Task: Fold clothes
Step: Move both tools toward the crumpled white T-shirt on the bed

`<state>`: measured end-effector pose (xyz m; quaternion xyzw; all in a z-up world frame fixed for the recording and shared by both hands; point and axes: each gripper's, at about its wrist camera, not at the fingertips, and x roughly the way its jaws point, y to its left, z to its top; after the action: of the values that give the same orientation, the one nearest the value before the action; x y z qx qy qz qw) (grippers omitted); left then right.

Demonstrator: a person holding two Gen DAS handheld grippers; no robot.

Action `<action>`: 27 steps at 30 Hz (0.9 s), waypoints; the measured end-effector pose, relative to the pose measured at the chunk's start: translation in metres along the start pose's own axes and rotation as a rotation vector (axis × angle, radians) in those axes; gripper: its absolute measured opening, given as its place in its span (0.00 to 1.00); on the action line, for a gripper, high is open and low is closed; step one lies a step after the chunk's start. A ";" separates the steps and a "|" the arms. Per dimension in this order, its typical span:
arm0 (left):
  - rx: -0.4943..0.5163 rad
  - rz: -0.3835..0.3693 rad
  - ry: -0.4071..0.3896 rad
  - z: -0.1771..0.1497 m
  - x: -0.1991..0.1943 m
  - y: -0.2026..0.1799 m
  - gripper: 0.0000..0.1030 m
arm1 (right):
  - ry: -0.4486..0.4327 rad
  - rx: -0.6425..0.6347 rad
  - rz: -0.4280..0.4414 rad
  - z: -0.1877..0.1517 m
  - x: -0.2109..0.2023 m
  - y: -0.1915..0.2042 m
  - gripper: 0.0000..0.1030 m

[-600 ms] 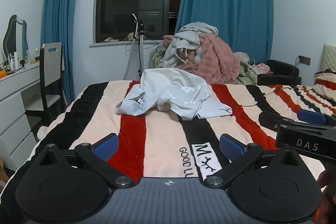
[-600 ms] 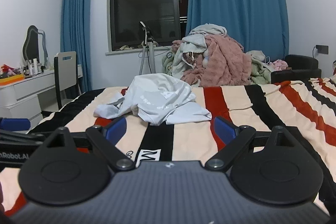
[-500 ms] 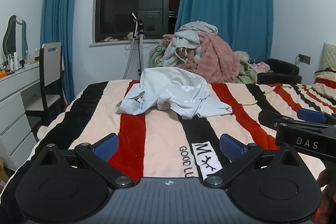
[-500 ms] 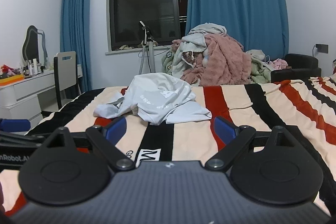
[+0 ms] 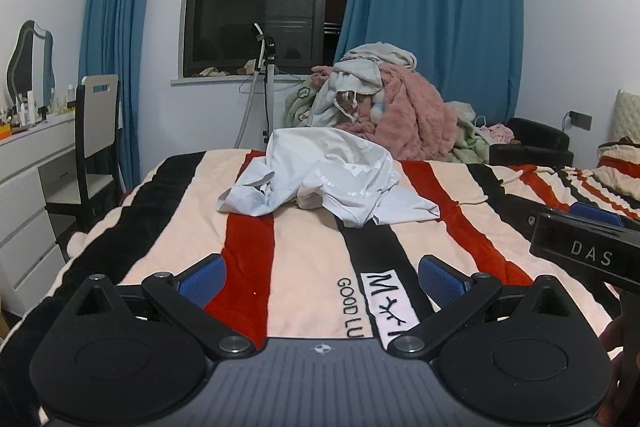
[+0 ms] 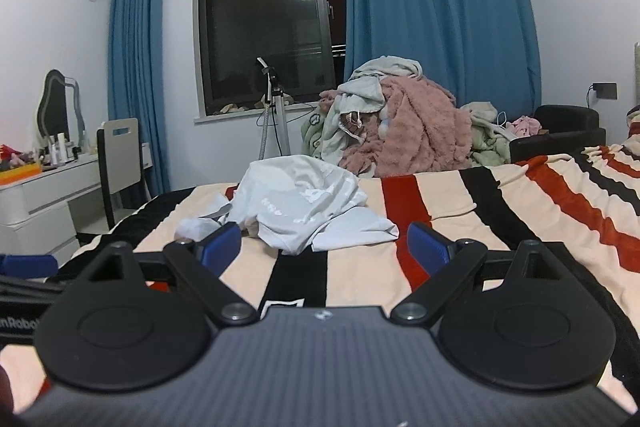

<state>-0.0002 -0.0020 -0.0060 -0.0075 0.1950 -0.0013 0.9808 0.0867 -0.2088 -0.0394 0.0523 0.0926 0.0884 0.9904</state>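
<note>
A crumpled pale blue-white garment (image 5: 328, 179) lies in a heap on the striped bed blanket (image 5: 280, 247), ahead of both grippers; it also shows in the right wrist view (image 6: 304, 211). My left gripper (image 5: 320, 277) is open and empty, low over the blanket, well short of the garment. My right gripper (image 6: 326, 245) is open and empty, closer to the garment's near edge. The right gripper shows at the right of the left wrist view (image 5: 588, 247).
A pile of pink and green laundry (image 5: 384, 115) sits beyond the bed's far end under the window. A white dresser (image 5: 28, 179) and chair (image 5: 96, 131) stand at the left. A black armchair (image 5: 532, 143) is at the right. A stand (image 5: 266, 95) rises behind the bed.
The right gripper has moved forward and lower toward the garment, which now looks nearer between its fingers. The left gripper has barely moved.
</note>
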 end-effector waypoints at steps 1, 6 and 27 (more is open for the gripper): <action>-0.001 -0.001 0.003 0.000 0.001 0.000 1.00 | 0.004 0.001 -0.001 0.000 0.001 -0.001 0.89; -0.009 0.007 -0.013 -0.001 0.000 0.001 1.00 | -0.053 -0.040 -0.026 0.002 0.000 -0.002 0.89; 0.098 -0.036 -0.025 0.044 0.016 -0.014 1.00 | -0.036 -0.003 -0.068 -0.003 0.006 -0.022 0.89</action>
<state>0.0319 -0.0158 0.0288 0.0370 0.1822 -0.0286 0.9821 0.0955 -0.2288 -0.0456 0.0493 0.0766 0.0538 0.9944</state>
